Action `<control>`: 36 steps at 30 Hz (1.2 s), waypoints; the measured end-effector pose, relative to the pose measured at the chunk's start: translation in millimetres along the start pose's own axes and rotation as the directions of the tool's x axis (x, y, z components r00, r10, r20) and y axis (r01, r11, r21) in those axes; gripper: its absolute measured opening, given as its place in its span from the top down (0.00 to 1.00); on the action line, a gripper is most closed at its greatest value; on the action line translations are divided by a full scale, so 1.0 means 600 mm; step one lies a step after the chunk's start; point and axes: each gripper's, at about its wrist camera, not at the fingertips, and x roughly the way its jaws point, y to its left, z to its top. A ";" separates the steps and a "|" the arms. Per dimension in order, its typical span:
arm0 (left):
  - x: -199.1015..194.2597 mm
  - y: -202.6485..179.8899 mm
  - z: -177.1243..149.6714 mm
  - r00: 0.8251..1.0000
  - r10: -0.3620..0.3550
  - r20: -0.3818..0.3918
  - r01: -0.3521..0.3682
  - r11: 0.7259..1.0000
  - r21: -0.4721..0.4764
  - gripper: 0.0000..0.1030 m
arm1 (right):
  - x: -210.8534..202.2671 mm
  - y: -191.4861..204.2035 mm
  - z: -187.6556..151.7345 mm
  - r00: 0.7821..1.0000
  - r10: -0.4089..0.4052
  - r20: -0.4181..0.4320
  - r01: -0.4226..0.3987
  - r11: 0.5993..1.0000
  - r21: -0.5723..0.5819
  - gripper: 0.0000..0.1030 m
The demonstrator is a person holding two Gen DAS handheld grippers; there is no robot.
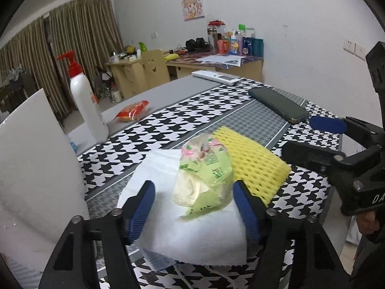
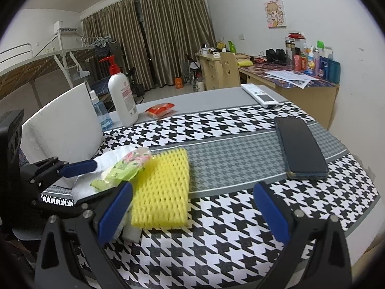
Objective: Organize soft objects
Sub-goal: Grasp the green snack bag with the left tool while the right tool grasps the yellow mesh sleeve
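A green tissue pack [image 1: 204, 175] with a pink flower print lies on a white paper sheet [image 1: 192, 236] over the houndstooth cloth. My left gripper [image 1: 192, 192] straddles the pack. Its right pad [image 1: 243, 204] is at the pack's edge, while the left pad [image 1: 144, 207] stands clear, so it is open. A yellow foam net [image 1: 252, 166] lies flat just right of the pack. In the right wrist view my right gripper [image 2: 192, 190] is open and empty, low over the cloth beside the foam net [image 2: 161, 190] and the pack [image 2: 120, 168]. It also shows at the right edge of the left wrist view.
A white board [image 1: 36, 168] stands upright at the left, with a pump bottle [image 1: 86, 106] and a small spray bottle [image 2: 101, 113] behind it. A red packet [image 1: 132, 112], a dark phone [image 2: 300, 147] and a white remote [image 2: 259, 95] lie farther back.
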 end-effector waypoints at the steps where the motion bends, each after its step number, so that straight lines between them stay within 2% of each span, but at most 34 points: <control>1: 0.001 -0.001 0.000 1.000 -0.004 0.000 0.004 1.000 0.004 0.36 | 0.001 0.000 0.000 1.000 0.001 -0.003 -0.001 1.000 -0.001 0.01; 6: 0.011 -0.007 0.002 1.000 -0.019 -0.013 0.019 1.000 0.016 0.52 | 0.009 0.001 -0.001 1.000 0.012 -0.022 -0.012 1.000 0.003 0.01; 10: 0.013 -0.008 0.001 0.999 -0.037 -0.020 0.037 0.999 0.014 0.58 | 0.016 0.000 -0.001 0.999 0.011 -0.040 -0.011 1.000 0.005 0.01; 12: 0.011 -0.008 0.001 0.998 -0.053 -0.020 0.054 0.998 0.012 0.65 | 0.018 0.001 -0.001 0.999 0.011 -0.046 -0.011 1.000 0.003 0.01; 20: 0.006 0.005 0.000 0.994 -0.109 -0.005 0.108 0.994 -0.031 0.75 | 0.039 0.009 -0.002 0.995 0.034 -0.092 -0.034 0.999 0.002 0.02; 25: -0.007 0.014 -0.001 0.990 -0.136 0.036 0.138 0.989 -0.058 0.75 | 0.058 0.008 -0.007 0.985 0.066 -0.160 -0.063 0.998 0.023 0.21; 32: -0.010 0.016 -0.002 0.988 -0.144 0.048 0.147 0.987 -0.068 0.75 | 0.077 0.011 -0.018 0.973 0.083 -0.213 -0.078 0.997 0.029 0.28; 34: -0.011 0.017 -0.002 0.988 -0.142 0.051 0.146 0.987 -0.071 0.75 | 0.078 0.012 -0.018 0.972 0.082 -0.219 -0.079 0.997 0.023 0.42; 36: -0.011 0.019 -0.002 0.989 -0.141 0.053 0.145 0.987 -0.075 0.75 | 0.078 0.012 -0.019 0.970 0.088 -0.225 -0.085 0.996 0.023 0.49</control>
